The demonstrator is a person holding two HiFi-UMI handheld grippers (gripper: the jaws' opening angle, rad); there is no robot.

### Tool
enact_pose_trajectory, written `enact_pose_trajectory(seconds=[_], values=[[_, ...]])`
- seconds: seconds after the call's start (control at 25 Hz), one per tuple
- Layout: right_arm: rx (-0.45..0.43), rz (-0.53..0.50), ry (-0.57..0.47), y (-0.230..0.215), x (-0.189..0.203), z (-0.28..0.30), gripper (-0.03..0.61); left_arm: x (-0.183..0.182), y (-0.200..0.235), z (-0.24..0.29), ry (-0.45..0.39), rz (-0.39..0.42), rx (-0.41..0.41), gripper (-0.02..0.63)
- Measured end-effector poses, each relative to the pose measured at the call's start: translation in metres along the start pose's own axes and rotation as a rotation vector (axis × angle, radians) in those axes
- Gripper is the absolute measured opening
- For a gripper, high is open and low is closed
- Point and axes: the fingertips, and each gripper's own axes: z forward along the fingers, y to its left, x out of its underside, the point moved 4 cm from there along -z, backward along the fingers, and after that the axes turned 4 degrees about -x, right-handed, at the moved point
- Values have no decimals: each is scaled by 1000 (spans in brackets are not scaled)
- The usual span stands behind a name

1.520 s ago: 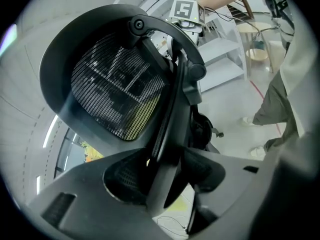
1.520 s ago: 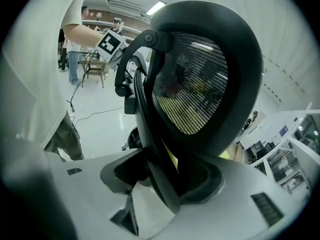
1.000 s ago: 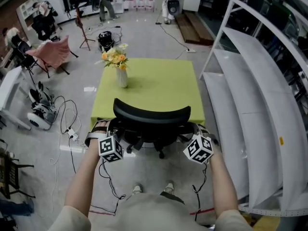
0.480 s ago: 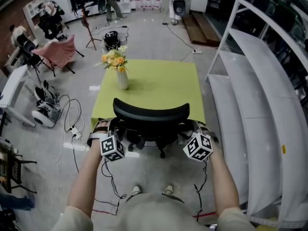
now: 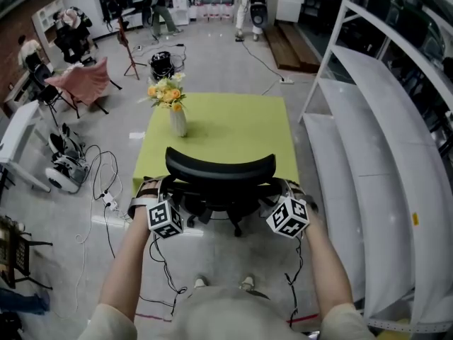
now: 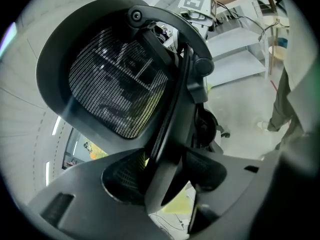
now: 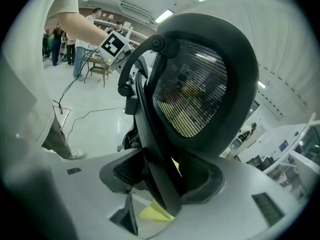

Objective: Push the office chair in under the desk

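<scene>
Chair [image 5: 221,168] stands right in front of me at the near edge of the green worktop [image 5: 241,119], with its backrest facing me. My left gripper [image 6: 167,184] is clamped on the left side of the back frame, the black bar pinched between its jaws. My right gripper [image 7: 162,184] grips the right side the same way. A vase [image 5: 177,119] of flowers stands on the worktop's far left.

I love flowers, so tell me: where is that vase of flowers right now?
In the head view the vase of flowers stands on the green desk, near its far left corner, beyond the office chair.
</scene>
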Motion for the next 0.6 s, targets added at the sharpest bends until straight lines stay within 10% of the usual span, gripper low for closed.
enact_pose_trajectory(seconds=[0.36,0.6], values=[[36,153,-38,-6,-13,-26,208,-3,6,-23,-5,-52,1,223],[43,405,-279,-9,-65,-78,150,-13,30,-65,-76,-162,-67,189]])
